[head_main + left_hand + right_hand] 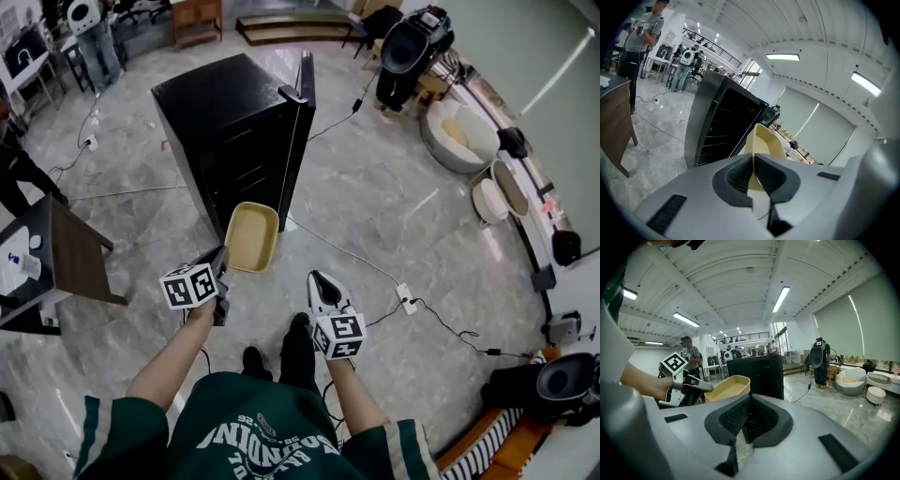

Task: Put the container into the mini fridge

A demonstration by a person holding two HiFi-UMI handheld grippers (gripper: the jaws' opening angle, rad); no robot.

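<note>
- Pale yellow plastic, the container [251, 236] is held in the air just in front of the black mini fridge [211, 112] and is not yet inside. The fridge door [303, 94] is open.
- The left gripper [224, 255] has its jaws clamped on the container's near rim only. The right gripper [318, 278] has its jaws together with nothing between them, and it is held off to the side.
- Risk: with only one thin edge pinched, the container's far end is unsupported. A jolt could make it pivot or slip out of the pads.
- Risk: the door edge is close to the way in. If the container goes in skewed, a corner could catch on the door edge or on a shelf front.
- Risk: a cable [349, 255] runs across the floor near the person's feet and could trip them on a step forward.
- Count: one container, one mini fridge, two grippers, one marker cube on each.
</note>
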